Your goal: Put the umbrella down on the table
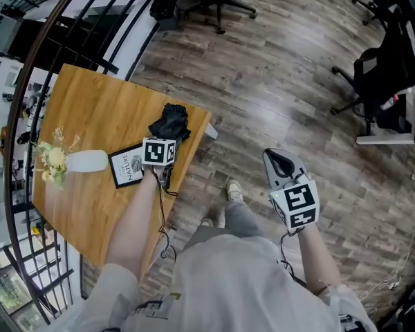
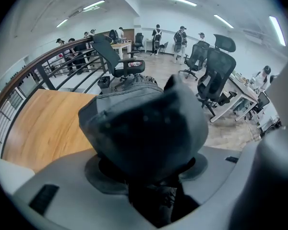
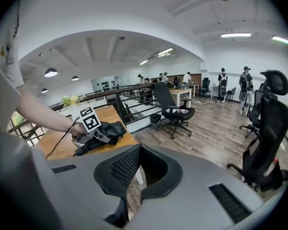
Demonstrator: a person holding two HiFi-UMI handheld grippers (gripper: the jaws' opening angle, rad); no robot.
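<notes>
The left gripper (image 1: 166,144) holds the folded black umbrella (image 1: 170,121) tight in its jaws. The umbrella sticks out ahead of them, low over the table (image 1: 104,109) corner, so down is the way to go. The right gripper (image 1: 282,164) is closed and empty, far off over the floor.
</notes>
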